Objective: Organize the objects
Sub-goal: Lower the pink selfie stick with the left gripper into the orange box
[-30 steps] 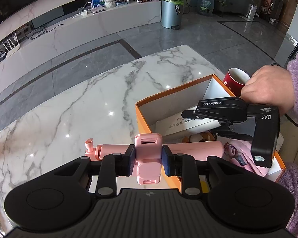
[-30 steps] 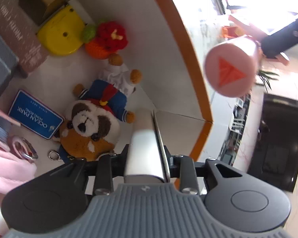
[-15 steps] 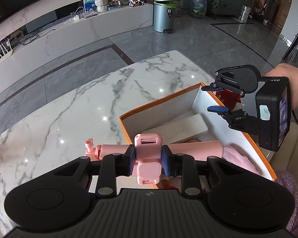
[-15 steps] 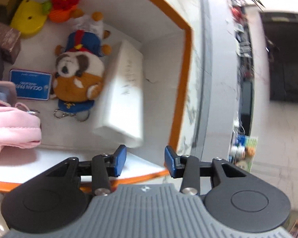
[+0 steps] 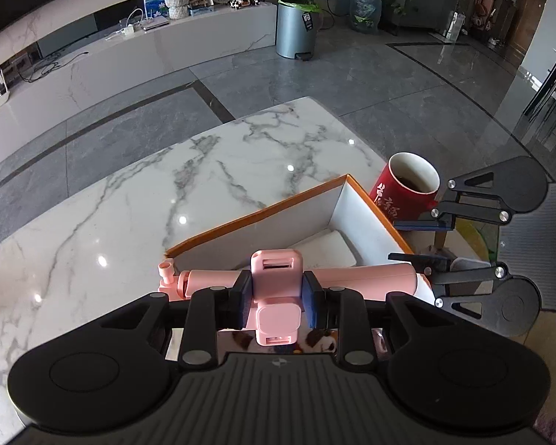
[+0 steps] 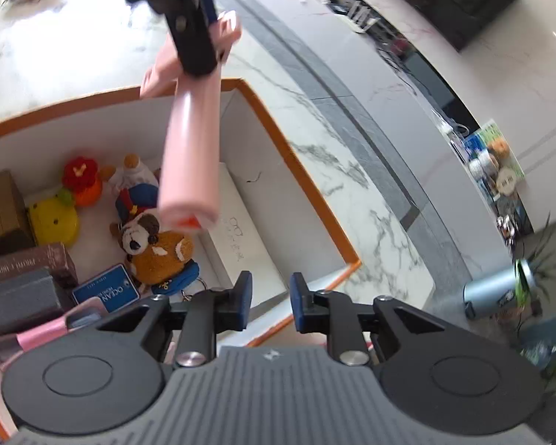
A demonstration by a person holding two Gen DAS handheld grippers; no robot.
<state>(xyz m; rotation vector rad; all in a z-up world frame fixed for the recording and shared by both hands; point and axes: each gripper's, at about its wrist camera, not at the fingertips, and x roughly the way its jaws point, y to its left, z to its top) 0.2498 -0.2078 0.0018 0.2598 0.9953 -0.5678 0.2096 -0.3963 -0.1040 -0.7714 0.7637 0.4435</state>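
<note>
Left gripper [image 5: 277, 302] grips a pink selfie stick [image 5: 363, 276] above the orange box [image 5: 255, 218]; lowering it inside seems next. Right gripper [image 6: 270, 294], at 3 o'clock, has just been closing, empty.

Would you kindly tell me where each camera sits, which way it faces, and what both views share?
Left wrist: on the left tool, looking down across the marble table toward the room; its fingers clamp the pink selfie stick; the right tool shows.
Right wrist: on the right tool, empty, looking down into the orange box; the left tool shows.
Shared: stick, box, table.
</note>
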